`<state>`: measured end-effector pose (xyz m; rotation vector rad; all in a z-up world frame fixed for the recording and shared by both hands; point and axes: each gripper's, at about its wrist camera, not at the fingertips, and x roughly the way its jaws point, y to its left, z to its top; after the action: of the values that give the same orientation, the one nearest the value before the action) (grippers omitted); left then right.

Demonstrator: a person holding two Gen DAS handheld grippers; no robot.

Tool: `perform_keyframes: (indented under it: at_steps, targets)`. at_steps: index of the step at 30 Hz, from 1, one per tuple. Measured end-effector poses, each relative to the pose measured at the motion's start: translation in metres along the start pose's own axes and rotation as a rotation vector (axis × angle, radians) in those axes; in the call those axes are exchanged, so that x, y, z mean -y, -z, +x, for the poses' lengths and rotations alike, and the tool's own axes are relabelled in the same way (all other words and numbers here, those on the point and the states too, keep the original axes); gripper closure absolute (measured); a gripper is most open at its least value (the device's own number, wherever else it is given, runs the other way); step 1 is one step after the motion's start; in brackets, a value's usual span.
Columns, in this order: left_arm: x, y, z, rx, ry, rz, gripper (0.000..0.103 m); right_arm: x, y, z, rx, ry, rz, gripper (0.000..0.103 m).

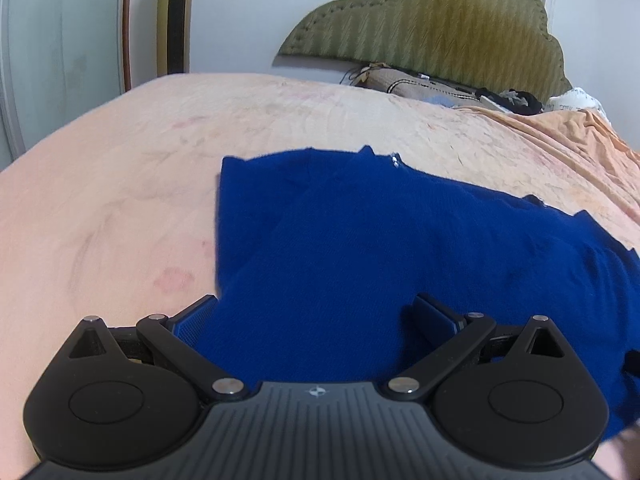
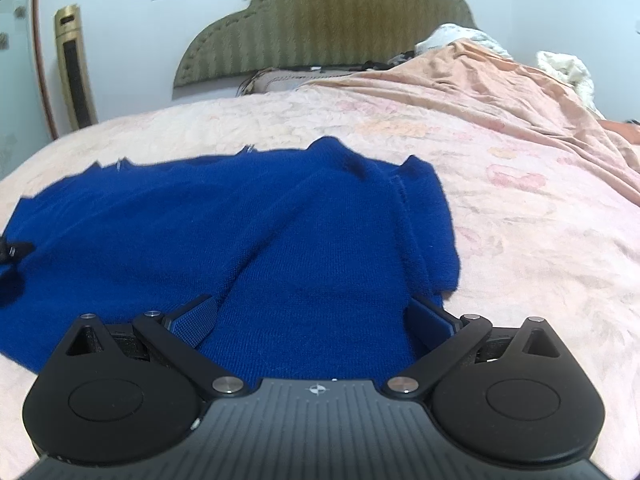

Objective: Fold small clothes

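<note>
Right now I have both grippers low over the blue sweater (image 1: 360,240), which lies spread on the pink bedspread (image 1: 120,200). My left gripper (image 1: 316,316) has its jaws spread wide, with blue knit lying between the pads; I can't tell whether the fingers (image 1: 196,320) touch the cloth or sit just above it, and nothing is pinched. My right gripper (image 2: 316,316) is equally wide apart, straddling a raised fold of the sweater (image 2: 280,220) near its right edge, holding nothing. From the right camera I see the left gripper's dark tip (image 2: 14,250) at the far left of the garment. Beyond the sweater stands the green padded headboard (image 2: 328,24), with a rumpled peach blanket (image 2: 500,92) heaped to the right.
</note>
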<state>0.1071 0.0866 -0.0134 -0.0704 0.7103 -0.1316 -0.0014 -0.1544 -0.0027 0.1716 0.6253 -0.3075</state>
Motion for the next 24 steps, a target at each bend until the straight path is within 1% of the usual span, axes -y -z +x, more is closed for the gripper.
perform_keyframes:
  at_steps: [3, 7, 12, 17, 24]
  targets:
    - [0.003, 0.004, -0.01, -0.025, -0.01, 0.028, 0.0, -0.007, -0.001, -0.007, 0.007, -0.008, 0.016, 0.0]
    - [0.007, 0.01, -0.023, -0.032, -0.034, 0.046, 0.0, -0.03, -0.004, -0.014, 0.003, -0.054, -0.059, 0.001]
    - [0.011, 0.016, -0.028, -0.055, -0.032, 0.084, 0.0, -0.053, -0.006, -0.024, 0.012, -0.092, -0.137, 0.001]
    - [0.011, 0.016, -0.032, -0.06, -0.035, 0.091, 0.0, -0.061, -0.006, -0.031, 0.011, -0.132, -0.146, 0.001]
    - [0.012, 0.017, -0.035, -0.064, -0.042, 0.099, 0.0, -0.069, -0.004, -0.042, 0.03, -0.124, -0.172, 0.001]
